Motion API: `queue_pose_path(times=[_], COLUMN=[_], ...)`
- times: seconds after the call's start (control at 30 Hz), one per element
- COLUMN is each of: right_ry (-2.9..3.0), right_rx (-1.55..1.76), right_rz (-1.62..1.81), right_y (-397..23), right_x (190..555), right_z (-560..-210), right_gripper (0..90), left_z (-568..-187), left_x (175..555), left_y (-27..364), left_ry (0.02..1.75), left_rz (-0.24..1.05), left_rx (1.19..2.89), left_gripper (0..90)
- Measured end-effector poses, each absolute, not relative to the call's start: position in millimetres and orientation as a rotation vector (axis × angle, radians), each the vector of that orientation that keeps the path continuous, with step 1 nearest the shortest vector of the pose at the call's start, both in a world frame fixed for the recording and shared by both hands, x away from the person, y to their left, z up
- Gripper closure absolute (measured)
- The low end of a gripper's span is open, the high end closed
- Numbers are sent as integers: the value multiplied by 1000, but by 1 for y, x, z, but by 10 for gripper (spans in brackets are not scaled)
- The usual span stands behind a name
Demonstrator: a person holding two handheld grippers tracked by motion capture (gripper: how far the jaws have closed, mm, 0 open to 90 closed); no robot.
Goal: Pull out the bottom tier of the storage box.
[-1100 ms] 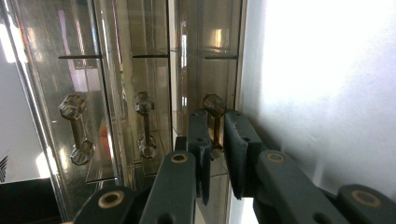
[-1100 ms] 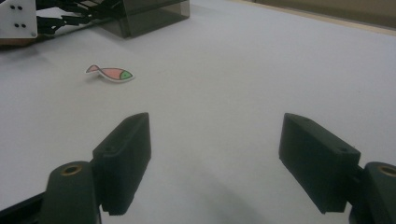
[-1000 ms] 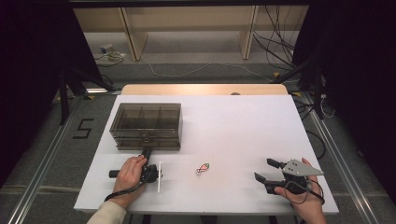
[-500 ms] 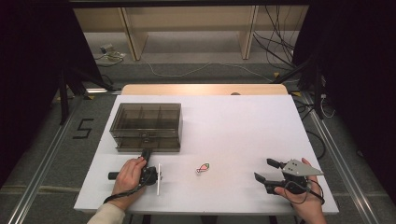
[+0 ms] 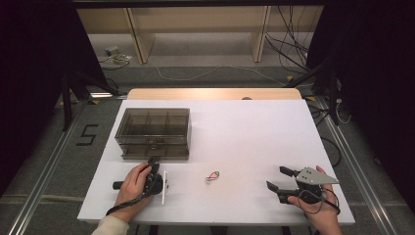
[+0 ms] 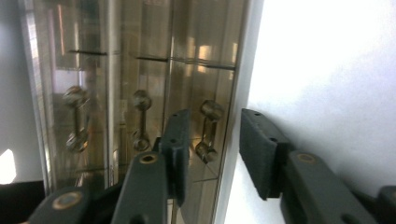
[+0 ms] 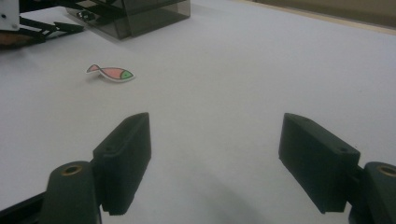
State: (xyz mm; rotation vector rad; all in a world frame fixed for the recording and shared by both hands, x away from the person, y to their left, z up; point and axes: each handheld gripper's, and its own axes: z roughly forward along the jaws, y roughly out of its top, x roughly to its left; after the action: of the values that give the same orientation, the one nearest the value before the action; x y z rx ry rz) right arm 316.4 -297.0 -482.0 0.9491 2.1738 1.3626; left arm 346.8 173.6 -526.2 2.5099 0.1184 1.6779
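The jaws of the left gripper (image 6: pixel 212 154) stand apart at the front face of the smoked plastic drawer box (image 5: pixel 152 133) and have just been opening; in the left gripper view a small metal drawer handle (image 6: pixel 205 130) sits in the gap between them, and neither pad presses on it, though whether the near pad brushes the box front I cannot tell; two more handles show at nine o'clock of it along the same face. In the high view the left gripper (image 5: pixel 154 169) lies at six o'clock of the box, just at its front edge, with the person's left hand (image 5: pixel 133 183) wrapped around its body. The jaws of the right gripper (image 7: pixel 215 158) are wide open with nothing but bare tabletop (image 5: pixel 244 132) between them; in the high view this gripper (image 5: pixel 281 178) rests low at the near right of the tabletop, held by the right hand (image 5: pixel 315 208), its jaws aimed towards nine o'clock. A small pink and green fish-shaped piece (image 5: pixel 213 176) lies flat on the tabletop between the two grippers, at three o'clock of the left one and well apart from the right; in the right gripper view it (image 7: pixel 111 73) sits at eleven o'clock beyond the jaws, with the box further off at the top edge.
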Motion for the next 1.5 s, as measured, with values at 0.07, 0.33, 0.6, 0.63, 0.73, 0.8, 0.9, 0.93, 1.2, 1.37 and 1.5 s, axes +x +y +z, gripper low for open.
queue_pose_path(times=[0.07,0.33,0.6,0.63,0.73,0.8,0.9,0.93,1.2,1.37,1.5], right_ry=[2174,2175,2175,2174,2173,2172,2173,2173,2173,2174,2176], right_rx=[948,951,951,951,951,951,951,951,950,947,941], right_rz=[1364,1362,1364,1364,1365,1365,1364,1364,1365,1369,1365], right_y=[-297,-296,-296,-296,-296,-296,-295,-295,-295,-295,-295], right_x=[316,316,316,316,316,316,316,316,316,316,316], right_z=[-482,-482,-482,-482,-482,-482,-482,-482,-482,-482,-482], right_gripper=[258,258,258,258,258,258,258,258,258,257,257], left_z=[-523,-515,-514,-514,-512,-510,-509,-509,-504,-502,-501], left_x=[344,337,331,330,329,328,327,327,325,324,324], left_y=[175,177,177,176,177,177,179,179,184,185,186], left_ry=[155,250,294,296,324,349,371,378,485,526,547], left_rz=[1660,1599,1542,1538,1501,1476,1456,1449,1341,1297,1264], left_rx=[2496,2455,2427,2423,2400,2385,2377,2372,2294,2272,2253], left_gripper=[596,531,498,497,488,482,473,470,449,423,412])
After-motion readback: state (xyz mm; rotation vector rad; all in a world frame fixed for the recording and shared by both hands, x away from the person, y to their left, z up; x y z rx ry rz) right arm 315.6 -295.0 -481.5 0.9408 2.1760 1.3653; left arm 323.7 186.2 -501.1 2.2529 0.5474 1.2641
